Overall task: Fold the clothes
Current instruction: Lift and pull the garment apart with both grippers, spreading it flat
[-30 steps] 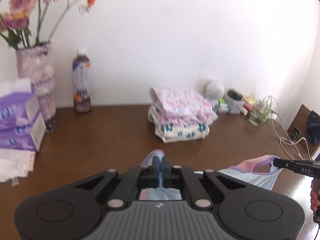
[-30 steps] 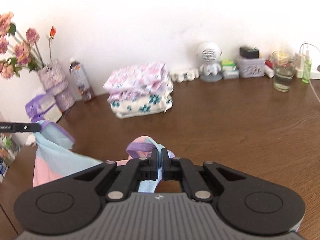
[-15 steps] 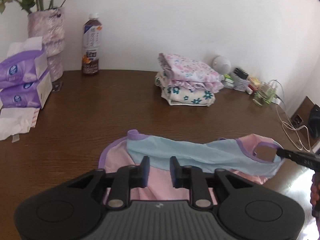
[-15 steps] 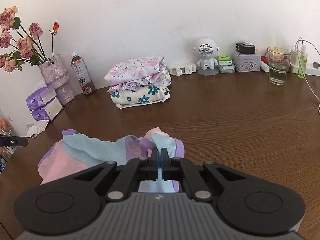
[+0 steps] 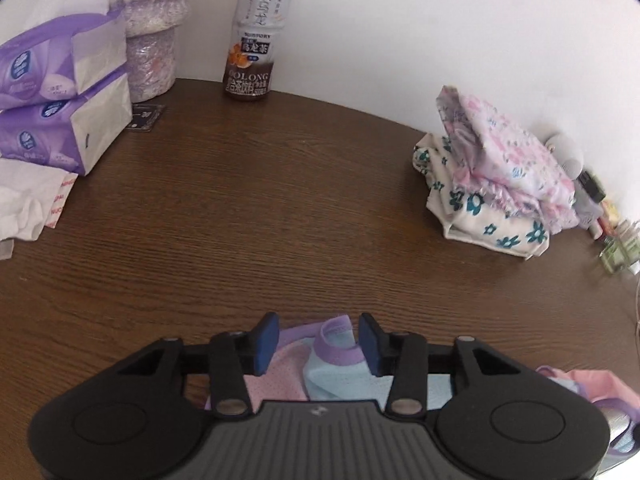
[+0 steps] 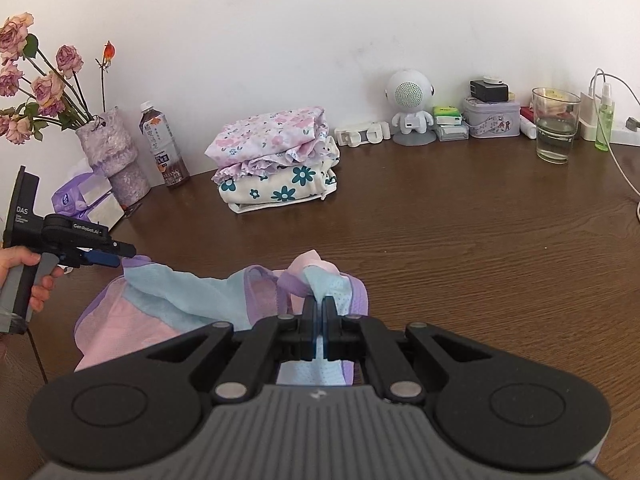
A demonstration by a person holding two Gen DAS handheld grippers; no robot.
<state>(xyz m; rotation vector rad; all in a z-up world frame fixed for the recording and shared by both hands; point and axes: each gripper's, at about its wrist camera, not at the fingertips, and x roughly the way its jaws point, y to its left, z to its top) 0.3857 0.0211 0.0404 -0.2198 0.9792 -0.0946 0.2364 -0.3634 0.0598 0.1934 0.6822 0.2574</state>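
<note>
- The garment point(image 6: 168, 304), pink and pale blue with purple trim, lies on the brown table point(image 6: 460, 240) right in front of you, well in front of the stack of folded clothes point(image 6: 276, 160) near the wall.
- Its long axis runs side to side between your two grippers, one purple-edged corner at each; the middle sags onto the table.
- Your right gripper point(image 6: 319, 312) is clenched on the garment's right end, with blue cloth bunched up between the pads.
- Your left gripper point(image 5: 318, 340) sits over the garment's left corner with its jaws closing. The purple-trimmed fold stands between the fingers point(image 5: 266, 340), and a gap shows on each side, so the pads are not pressing yet.
- In the right wrist view your left hand point(image 6: 24, 276) grips that gripper's handle, and its tips reach the garment's edge.
- The table between the garment and the folded stack is bare wood.
- Left of the stack, along the wall, stand a tea bottle point(image 5: 258, 32) and a vase point(image 6: 114, 160) of dried roses point(image 6: 36, 80), with purple tissue packs point(image 5: 56, 112) beside the vase.
- Right of the stack: a small white robot figure point(image 6: 410, 108), a tin point(image 6: 492, 118), a glass point(image 6: 556, 124), a green spray bottle point(image 6: 604, 120) and a white cable point(image 6: 616, 160) trailing across the table.
</note>
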